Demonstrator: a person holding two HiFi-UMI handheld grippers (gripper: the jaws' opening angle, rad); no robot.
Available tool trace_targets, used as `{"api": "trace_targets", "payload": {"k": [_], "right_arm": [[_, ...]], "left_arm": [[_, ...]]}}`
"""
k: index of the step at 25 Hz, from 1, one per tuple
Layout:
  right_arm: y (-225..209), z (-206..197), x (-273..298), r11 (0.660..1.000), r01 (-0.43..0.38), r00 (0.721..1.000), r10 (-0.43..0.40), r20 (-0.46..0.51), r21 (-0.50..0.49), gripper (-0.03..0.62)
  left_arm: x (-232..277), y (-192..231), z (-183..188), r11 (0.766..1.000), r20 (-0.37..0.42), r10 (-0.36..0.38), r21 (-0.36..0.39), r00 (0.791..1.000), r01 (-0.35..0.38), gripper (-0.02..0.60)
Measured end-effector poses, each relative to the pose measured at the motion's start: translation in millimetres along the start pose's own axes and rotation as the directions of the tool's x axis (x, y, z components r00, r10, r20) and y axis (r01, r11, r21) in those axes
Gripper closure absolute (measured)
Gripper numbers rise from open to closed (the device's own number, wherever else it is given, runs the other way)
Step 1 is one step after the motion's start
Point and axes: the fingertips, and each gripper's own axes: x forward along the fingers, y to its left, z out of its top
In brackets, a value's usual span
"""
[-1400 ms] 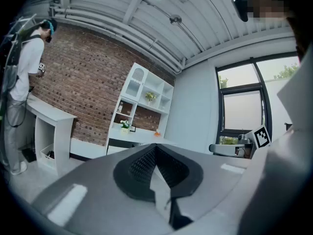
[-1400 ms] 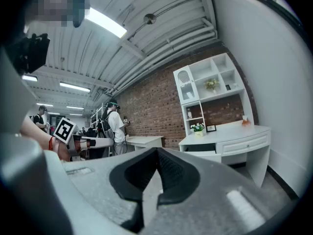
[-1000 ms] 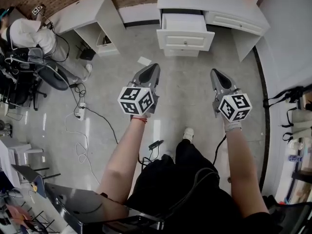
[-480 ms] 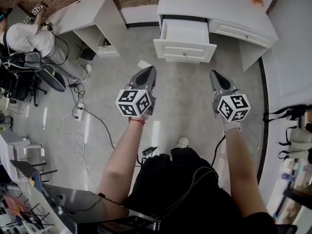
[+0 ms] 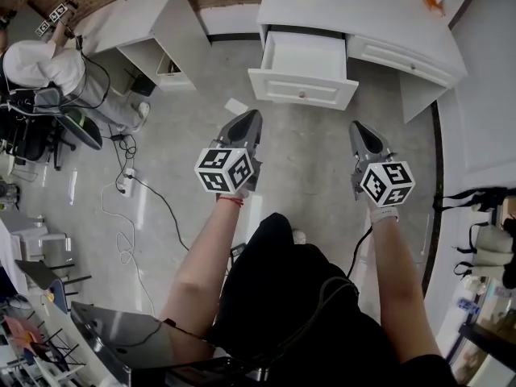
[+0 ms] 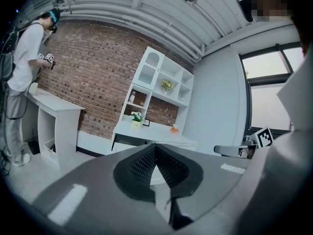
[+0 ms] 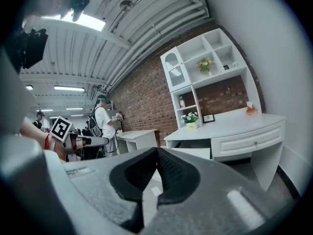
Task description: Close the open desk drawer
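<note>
A white desk (image 5: 379,10) stands at the far end of the floor, and its left drawer (image 5: 304,67) is pulled out, with the knobbed front (image 5: 301,93) facing me. My left gripper (image 5: 249,119) is shut and empty, held in the air well short of the drawer, slightly left of it. My right gripper (image 5: 359,129) is shut and empty too, level with the left one and below the desk's right half. In the right gripper view the open drawer (image 7: 193,152) shows just past the shut gripper (image 7: 157,152). The left gripper (image 6: 155,146) points at the desk (image 6: 146,131).
The desk's right drawer (image 5: 399,52) is closed. Another white desk (image 5: 149,24) stands at the back left, with a person (image 5: 40,59) beside it. Cables (image 5: 129,192) trail over the floor on the left. A scrap of paper (image 5: 236,106) lies before the drawer.
The desk and drawer look slightly larger and lower in the head view, so I have come closer. A leg has swung forward beneath me. Both grippers keep their pose and stay shut.
</note>
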Motion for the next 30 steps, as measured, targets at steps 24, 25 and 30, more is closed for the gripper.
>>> {"api": "trace_targets", "payload": {"k": [24,25,30], "right_arm": [[-64,-12,118,0.994,0.072,0.995,-0.066,-0.073,0.088,0.594],[-65,-14,122,0.993,0.076,0.994,-0.069,-0.080,0.088,0.594],[-63,-27,141,0.991,0.089,0.991,-0.078,-0.107,0.101,0.594]], "left_arm": [[128,71,6,0.999,-0.086,-0.040,-0.015,0.995,0.039,0.583],[132,73,4,0.999,-0.093,-0.048,-0.015,0.994,0.047,0.583],[147,81,-12,0.996,-0.142,-0.091,-0.008,0.986,0.091,0.583]]}}
